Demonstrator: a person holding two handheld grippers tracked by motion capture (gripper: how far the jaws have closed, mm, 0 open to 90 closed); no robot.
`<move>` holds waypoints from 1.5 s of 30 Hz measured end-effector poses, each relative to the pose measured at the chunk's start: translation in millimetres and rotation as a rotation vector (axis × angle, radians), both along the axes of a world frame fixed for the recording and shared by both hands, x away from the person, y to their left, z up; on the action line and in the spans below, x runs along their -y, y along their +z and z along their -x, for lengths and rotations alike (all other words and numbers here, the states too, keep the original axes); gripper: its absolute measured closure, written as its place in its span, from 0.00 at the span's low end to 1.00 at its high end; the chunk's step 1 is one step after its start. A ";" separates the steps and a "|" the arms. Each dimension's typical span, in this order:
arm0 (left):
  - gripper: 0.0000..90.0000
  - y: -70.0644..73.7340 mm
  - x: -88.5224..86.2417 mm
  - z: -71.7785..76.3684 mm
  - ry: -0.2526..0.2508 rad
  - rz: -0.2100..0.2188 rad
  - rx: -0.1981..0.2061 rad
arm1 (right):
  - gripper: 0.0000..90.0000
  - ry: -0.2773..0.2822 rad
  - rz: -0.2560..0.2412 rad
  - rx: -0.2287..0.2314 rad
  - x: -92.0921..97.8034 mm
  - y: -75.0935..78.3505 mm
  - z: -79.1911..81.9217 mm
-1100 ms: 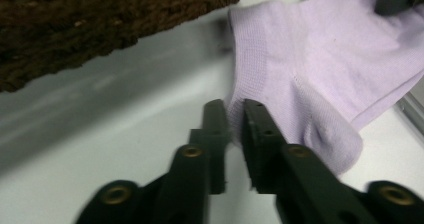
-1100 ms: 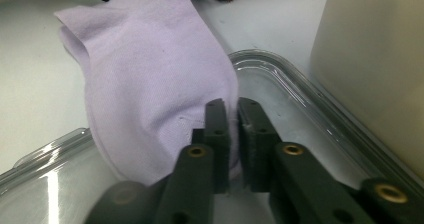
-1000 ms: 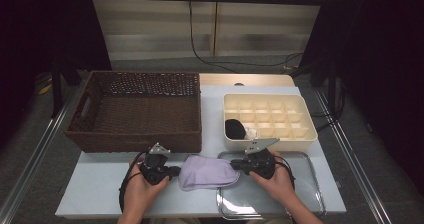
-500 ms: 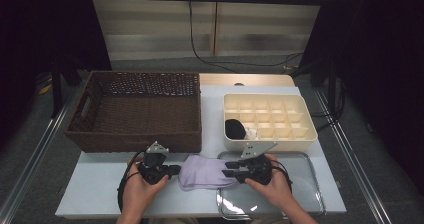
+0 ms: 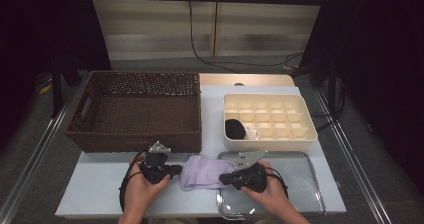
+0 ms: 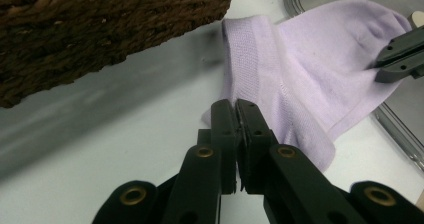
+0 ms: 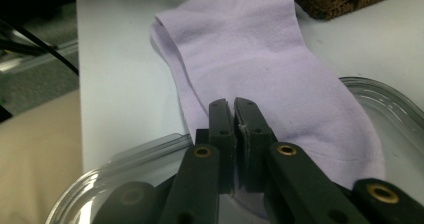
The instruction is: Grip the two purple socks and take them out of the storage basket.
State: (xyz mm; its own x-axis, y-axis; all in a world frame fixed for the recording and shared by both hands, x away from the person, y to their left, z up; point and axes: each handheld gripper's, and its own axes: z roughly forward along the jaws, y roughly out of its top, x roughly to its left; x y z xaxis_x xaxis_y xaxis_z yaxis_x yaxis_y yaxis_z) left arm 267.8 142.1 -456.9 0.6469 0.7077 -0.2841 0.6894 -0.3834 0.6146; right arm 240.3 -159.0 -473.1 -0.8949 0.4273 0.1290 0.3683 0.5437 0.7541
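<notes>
A lavender sock lies flat on the white table, its toe end over the left rim of a clear tray. My left gripper is shut on the sock's cuff corner; in the left gripper view the jaws meet over the sock, and the right gripper shows at the sock's far end. My right gripper is shut on the toe end, its jaws closed over the sock above the tray's rim.
A large brown wicker basket stands just behind the left gripper. A cream divided box sits behind the tray, with a black rolled item and something small and white in its left cells.
My right gripper has moved left and nearer to the person, onto the sock's toe end. The left gripper has stayed put.
</notes>
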 end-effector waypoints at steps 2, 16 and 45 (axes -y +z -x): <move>0.97 1.8 -0.5 -0.4 0.004 0.011 0.006 | 0.97 -0.007 -0.022 0.000 2.4 2.9 0.3; 0.95 -4.7 6.3 -6.9 -0.017 -0.009 -0.007 | 0.96 0.088 0.000 -0.062 3.6 -3.6 11.2; 0.91 -12.8 18.5 -3.7 -0.097 -0.066 0.046 | 0.87 -0.111 -0.110 0.005 32.2 13.1 -7.7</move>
